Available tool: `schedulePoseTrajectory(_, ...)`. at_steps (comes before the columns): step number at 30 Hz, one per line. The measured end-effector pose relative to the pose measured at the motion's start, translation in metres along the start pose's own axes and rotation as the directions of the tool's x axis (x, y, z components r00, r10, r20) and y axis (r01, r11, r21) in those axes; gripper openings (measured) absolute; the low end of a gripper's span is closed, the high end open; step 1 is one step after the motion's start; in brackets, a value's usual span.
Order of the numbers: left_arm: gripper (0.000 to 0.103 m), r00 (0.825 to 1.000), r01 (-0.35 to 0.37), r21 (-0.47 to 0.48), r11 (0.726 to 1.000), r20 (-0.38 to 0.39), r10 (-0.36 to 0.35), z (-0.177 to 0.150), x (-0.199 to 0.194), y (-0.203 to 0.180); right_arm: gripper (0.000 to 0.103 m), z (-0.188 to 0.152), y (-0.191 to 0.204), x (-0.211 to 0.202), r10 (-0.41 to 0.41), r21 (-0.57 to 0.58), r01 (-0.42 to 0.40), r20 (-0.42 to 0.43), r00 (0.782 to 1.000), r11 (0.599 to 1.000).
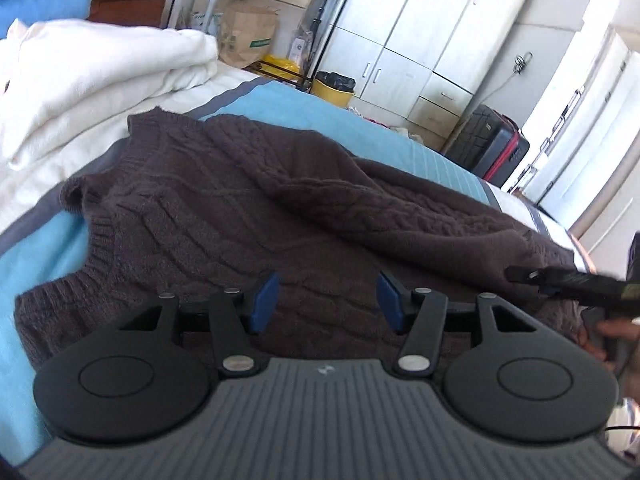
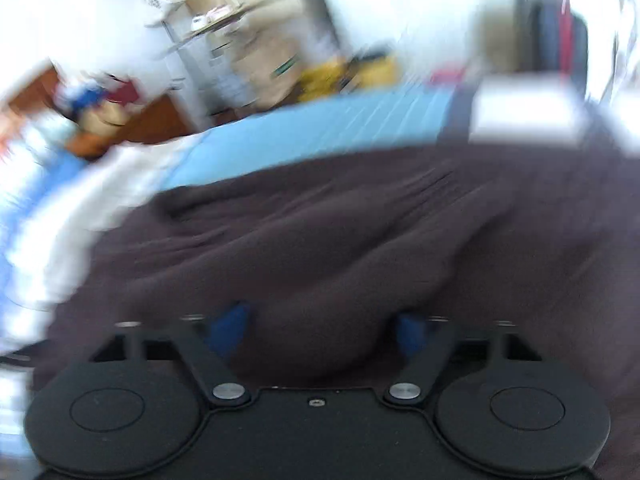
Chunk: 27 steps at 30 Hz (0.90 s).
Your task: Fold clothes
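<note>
Left wrist view: one dark brown cable-knit sweater point(image 1: 248, 208) spread on one blue bedsheet point(image 1: 320, 108), one white duvet point(image 1: 92, 80) heaped beyond. Left gripper point(image 1: 326, 300) above the knit, two blue pads point(image 1: 264, 300) apart, nothing between. Right wrist view, blurred: right gripper point(image 2: 324, 324), knit bunched between two pads; clamped or not, cannot tell.
</note>
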<state>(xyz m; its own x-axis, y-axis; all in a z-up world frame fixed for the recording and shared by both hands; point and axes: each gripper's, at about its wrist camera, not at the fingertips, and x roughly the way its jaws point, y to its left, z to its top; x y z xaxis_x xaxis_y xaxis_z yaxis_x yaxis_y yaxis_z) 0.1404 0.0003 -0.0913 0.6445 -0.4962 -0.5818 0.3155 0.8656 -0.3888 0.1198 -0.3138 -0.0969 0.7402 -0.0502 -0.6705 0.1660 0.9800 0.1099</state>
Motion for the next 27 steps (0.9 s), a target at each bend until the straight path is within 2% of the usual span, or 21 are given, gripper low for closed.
schedulePoseTrajectory(1, 0.054, 1.000, -0.011, 0.003, 1.000, 0.006, 0.011, -0.001, -0.001, 0.000, 0.014, 0.001, 0.006, -0.004, -0.009, -0.049, 0.011, 0.028, 1.000, 0.999)
schedulePoseTrajectory(3, 0.054, 0.999, -0.030, 0.012, 0.999, 0.021, 0.029, -0.001, -0.003, 0.001, 0.014, 0.002, 0.016, -0.014, -0.005, -0.130, 0.016, 0.085, 0.996, 0.991)
schedulePoseTrajectory(5, 0.054, 0.999, -0.031, 0.017, 0.999, 0.040, 0.030, 0.002, -0.006, 0.003, 0.013, 0.014, 0.015, -0.032, 0.027, -0.138, -0.005, 0.158, 0.987, 0.990)
schedulePoseTrajectory(6, 0.054, 0.999, 0.012, 0.022, 1.000, 0.038, -0.013, 0.006, -0.005, 0.002, 0.013, 0.021, 0.015, -0.041, 0.044, -0.141, -0.017, 0.194, 0.980, 0.990)
schedulePoseTrajectory(8, 0.058, 0.989, 0.141, 0.081, 0.987, -0.062, -0.136, 0.023, 0.005, -0.011, 0.012, 0.048, 0.018, -0.051, 0.079, -0.179, -0.033, 0.257, 0.963, 0.983)
schedulePoseTrajectory(10, 0.058, 0.985, 0.153, 0.240, 0.959, -0.110, -0.130, 0.039, 0.018, -0.040, 0.012, 0.082, 0.017, -0.060, 0.085, -0.212, -0.019, 0.306, 0.948, 0.977)
schedulePoseTrajectory(12, 0.058, 0.986, 0.144, 0.372, 0.917, -0.137, -0.099, 0.056, 0.035, -0.067, 0.012, 0.120, 0.015, -0.064, 0.094, -0.220, -0.017, 0.342, 0.935, 0.975)
schedulePoseTrajectory(14, 0.058, 0.983, 0.148, 0.418, 0.896, -0.157, -0.089, 0.080, 0.067, -0.073, 0.012, 0.158, 0.014, -0.063, 0.088, -0.207, -0.010, 0.369, 0.925, 0.978)
schedulePoseTrajectory(16, 0.058, 0.986, 0.096, 0.431, 0.898, -0.163, -0.027, 0.107, 0.109, -0.071, 0.012, 0.193, 0.014, -0.059, 0.065, -0.175, 0.006, 0.396, 0.916, 0.985)
schedulePoseTrajectory(18, 0.058, 0.989, -0.034, 0.432, 0.901, -0.113, 0.092, 0.135, 0.150, -0.060, 0.013, 0.221, 0.009, -0.048, 0.046, -0.091, -0.011, 0.395, 0.918, 0.996)
schedulePoseTrajectory(20, 0.057, 0.973, -0.189, 0.400, 0.897, -0.046, 0.225, 0.163, 0.186, -0.047, 0.013, 0.235, -0.004, -0.029, 0.000, 0.023, -0.008, 0.344, 0.939, 1.000)
schedulePoseTrajectory(21, 0.056, 0.960, -0.261, 0.335, 0.905, -0.008, 0.280, 0.177, 0.195, -0.036, 0.014, 0.235, -0.011, -0.020, -0.020, 0.076, -0.005, 0.316, 0.949, 0.997)
schedulePoseTrajectory(22, 0.056, 0.951, -0.304, 0.258, 0.917, 0.027, 0.307, 0.190, 0.198, -0.024, 0.014, 0.236, -0.019, -0.011, -0.038, 0.129, 0.001, 0.286, 0.958, 0.992)
schedulePoseTrajectory(23, 0.056, 0.946, -0.324, 0.179, 0.929, 0.061, 0.318, 0.199, 0.197, -0.014, 0.014, 0.229, -0.026, -0.002, -0.066, 0.166, 0.023, 0.256, 0.965, 0.986)
schedulePoseTrajectory(25, 0.058, 0.955, -0.287, 0.098, 0.953, 0.109, 0.276, 0.209, 0.189, 0.002, 0.019, 0.210, -0.040, 0.016, -0.141, 0.194, 0.108, 0.168, 0.976, 0.975)
schedulePoseTrajectory(27, 0.058, 0.982, -0.174, 0.131, 0.976, 0.093, 0.162, 0.208, 0.183, 0.009, 0.022, 0.190, -0.054, 0.038, -0.183, 0.165, 0.167, 0.081, 0.980, 0.972)
